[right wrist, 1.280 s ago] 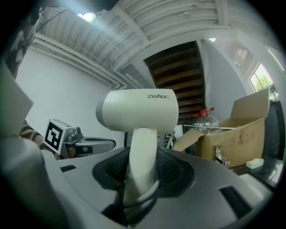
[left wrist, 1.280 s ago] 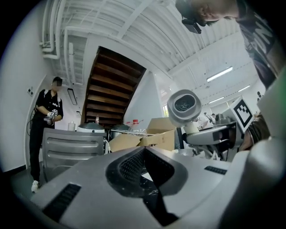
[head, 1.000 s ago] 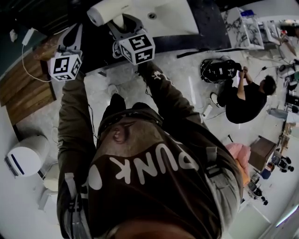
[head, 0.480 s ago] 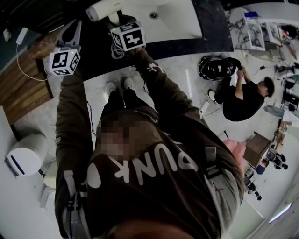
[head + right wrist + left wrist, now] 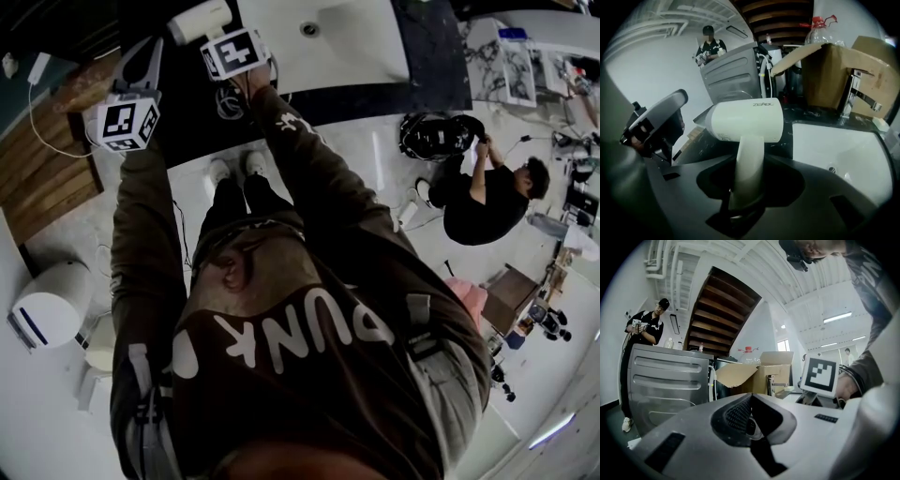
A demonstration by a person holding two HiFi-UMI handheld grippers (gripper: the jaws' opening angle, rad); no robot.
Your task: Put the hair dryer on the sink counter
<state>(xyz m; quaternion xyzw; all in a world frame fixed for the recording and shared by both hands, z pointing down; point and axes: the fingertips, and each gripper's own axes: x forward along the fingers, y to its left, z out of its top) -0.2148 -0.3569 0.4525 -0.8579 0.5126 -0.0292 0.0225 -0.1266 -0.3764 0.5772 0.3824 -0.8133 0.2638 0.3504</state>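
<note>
The white hair dryer [image 5: 200, 19] is above the dark sink counter [image 5: 187, 94], left of the white basin [image 5: 328, 37]. My right gripper [image 5: 217, 39] is shut on the dryer's handle [image 5: 748, 161]. The barrel [image 5: 747, 121] lies crosswise above the jaws and points left. The dryer's cord [image 5: 228, 99] hangs coiled below the gripper's marker cube. My left gripper [image 5: 148, 47] is to the left over the counter's end, its jaws together with nothing in them. In the left gripper view the left gripper [image 5: 750, 398] points level across the room.
A chrome faucet [image 5: 855, 96] and an open cardboard box [image 5: 836, 70] stand behind the basin. A metal washing machine [image 5: 736, 77] is at the counter's far end, with a person [image 5: 709, 44] beyond it. Another person [image 5: 487, 202] crouches on the floor at right. A white round unit [image 5: 52, 305] sits at lower left.
My right gripper has carried the hair dryer leftward and farther away, from the basin's edge to over the dark counter. The left gripper has hardly moved.
</note>
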